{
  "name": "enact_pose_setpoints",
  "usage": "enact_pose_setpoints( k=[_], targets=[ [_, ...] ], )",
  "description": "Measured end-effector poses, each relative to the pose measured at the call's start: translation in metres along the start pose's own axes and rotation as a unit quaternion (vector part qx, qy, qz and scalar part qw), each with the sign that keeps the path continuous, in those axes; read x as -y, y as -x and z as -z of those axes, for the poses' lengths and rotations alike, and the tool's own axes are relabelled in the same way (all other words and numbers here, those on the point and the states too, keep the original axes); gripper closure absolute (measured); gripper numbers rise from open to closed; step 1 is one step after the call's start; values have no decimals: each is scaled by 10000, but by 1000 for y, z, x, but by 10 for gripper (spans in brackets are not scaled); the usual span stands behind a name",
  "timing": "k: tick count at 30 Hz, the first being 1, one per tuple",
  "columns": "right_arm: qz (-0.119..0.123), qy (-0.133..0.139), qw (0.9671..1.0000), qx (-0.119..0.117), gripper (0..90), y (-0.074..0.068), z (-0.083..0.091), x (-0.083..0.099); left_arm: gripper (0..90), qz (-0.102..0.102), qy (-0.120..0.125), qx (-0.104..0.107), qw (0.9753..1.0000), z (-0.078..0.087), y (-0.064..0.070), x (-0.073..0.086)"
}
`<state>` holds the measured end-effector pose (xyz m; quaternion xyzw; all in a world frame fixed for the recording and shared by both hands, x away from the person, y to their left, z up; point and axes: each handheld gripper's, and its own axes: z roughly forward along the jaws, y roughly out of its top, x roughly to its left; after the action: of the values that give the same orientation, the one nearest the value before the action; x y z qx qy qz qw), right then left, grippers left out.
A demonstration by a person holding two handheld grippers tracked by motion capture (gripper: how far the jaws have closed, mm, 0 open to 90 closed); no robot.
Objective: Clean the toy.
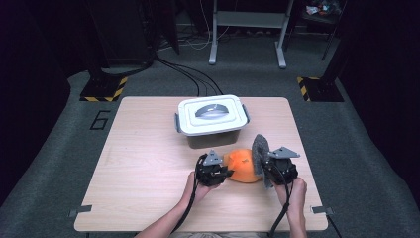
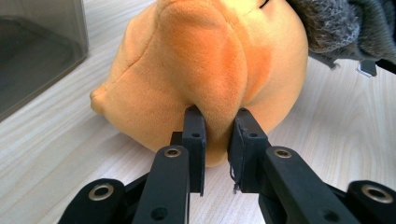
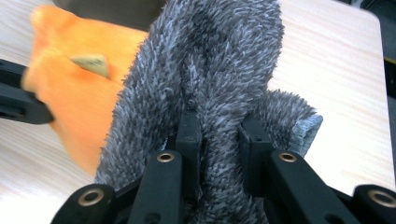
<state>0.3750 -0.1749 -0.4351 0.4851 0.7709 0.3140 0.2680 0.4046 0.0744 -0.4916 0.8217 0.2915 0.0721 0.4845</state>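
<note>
An orange plush toy [image 1: 243, 166] lies on the wooden table [image 1: 148, 163] between my two grippers. My left gripper [image 1: 224, 172] is shut on a fold of the orange plush toy [image 2: 205, 70] at its left side; the jaws pinch the fabric between them. My right gripper [image 1: 262, 166] is shut on a grey fuzzy cloth [image 1: 260, 151], which stands up against the toy's right side. In the right gripper view the grey cloth [image 3: 215, 84] bunches around both jaws, with the orange toy [image 3: 70, 93] behind it at left.
A grey plastic box with a white latched lid [image 1: 212, 115] stands just behind the toy, mid-table. Its dark wall [image 2: 32, 56] is close at the left of the left gripper view. Metal brackets [image 1: 79, 211] sit at the table's front corners.
</note>
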Motion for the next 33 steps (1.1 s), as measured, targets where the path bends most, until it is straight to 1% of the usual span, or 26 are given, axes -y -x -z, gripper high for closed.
enact_pose_setpoints(
  k=[3,5,9,10,11,12,13,16,19,20,21,23,24,25,26,27,30,33],
  targets=[
    [-96,-76,9999,16,735,6,-5,4,773,-1,-6,0,10000,0,0,0],
    [-119,-139,9998,60,734,9,-8,7,773,15,-1,3,10000,0,0,0],
    [-286,-256,9992,92,734,13,-15,12,773,17,8,3,10000,0,0,0],
    [-240,-275,9993,68,735,14,-17,14,773,15,4,3,10000,0,0,0],
    [-328,-328,9989,101,734,14,-18,14,773,14,1,7,10000,0,0,0],
    [-308,-349,9989,109,735,15,-20,15,773,9,-3,10,10000,0,0,0],
    [-351,-352,9987,86,735,16,-22,16,773,5,-3,11,10000,0,0,0],
    [-365,-477,9982,78,734,18,-26,19,772,4,-5,13,10000,0,0,0],
    [-457,-547,9974,68,734,19,-31,21,773,-20,-18,2,10000,0,0,0],
    [-415,-546,9976,69,734,20,-32,22,772,-34,-17,-3,10000,0,0,0],
    [-446,-615,9971,49,734,21,-33,22,773,0,-14,4,10000,0,1,0],
    [-469,-665,9967,61,734,22,-38,24,773,-3,-14,3,10000,0,0,0],
    [-472,-738,9961,64,733,22,-39,25,772,-2,-10,7,10000,0,0,0],
    [-440,-743,9962,62,733,23,-42,27,773,-2,-10,7,10000,0,0,0],
    [-505,-810,9954,53,732,23,-44,28,773,0,-10,10,10000,0,0,0],
    [-488,-834,9953,34,732,24,-46,29,772,1,-11,10,10000,0,0,0],
    [-569,-899,9943,3,732,25,-49,33,773,-5,-17,8,10000,0,0,0],
    [-587,-837,9948,2,732,26,-48,33,772,11,-23,-11,10000,1,0,0]
  ],
)
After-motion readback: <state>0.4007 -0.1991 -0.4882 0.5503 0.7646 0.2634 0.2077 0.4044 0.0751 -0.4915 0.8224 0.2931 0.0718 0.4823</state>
